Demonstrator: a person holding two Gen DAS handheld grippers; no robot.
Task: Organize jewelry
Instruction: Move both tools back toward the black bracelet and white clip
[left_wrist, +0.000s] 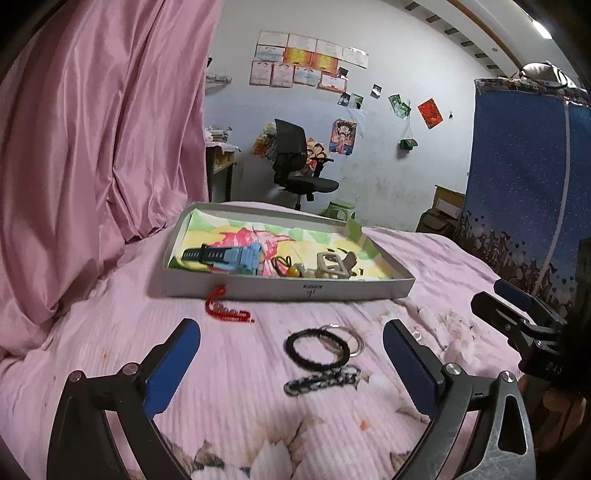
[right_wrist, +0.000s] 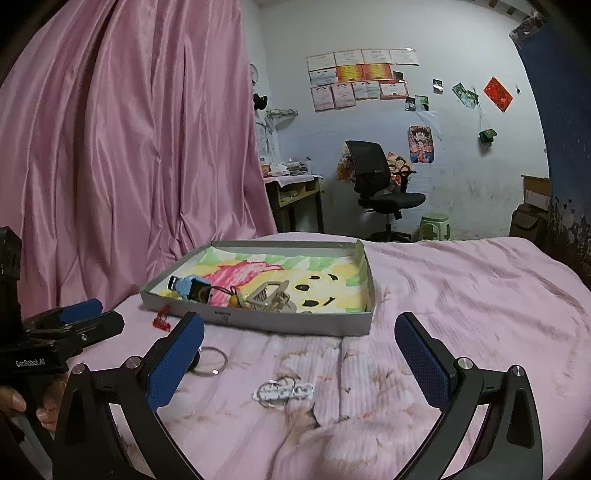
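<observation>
On the bed (left_wrist: 229, 387), which has a pink flowered cover, the jewelry lies partly in a shallow grey box (left_wrist: 288, 288) and partly loose in front of it. At the far left hangs a pink curtain (left_wrist: 103, 129).

In the left wrist view, the left tongs (left_wrist: 291, 363) stand wide open and hold nothing; their blue pads are far apart above the cover. Between the left pad and the box lies a red beaded piece (left_wrist: 227, 310), with one end touching the front wall of the box. Inside the box, from left to right, are a blue watch (left_wrist: 229, 256) with a dark strap, a small amber bead (left_wrist: 293, 272) and a beige frame-like object (left_wrist: 332, 266). Between the pads lie a black ring-shaped band (left_wrist: 317, 349), a thin metal ring (left_wrist: 351, 338) that overlaps it, and just below them a black-and-white braided piece (left_wrist: 323, 380). At the right edge the right tongs (left_wrist: 513, 306) appear from the side.

In the right wrist view, the right tongs (right_wrist: 299, 363) are also wide open and empty. A white keyring-like piece (right_wrist: 282, 393) lies on the cover between the pads. The left tongs show at the left edge here. Behind the bed stand a black office chair (right_wrist: 380, 184) and a green stool (right_wrist: 436, 225).
</observation>
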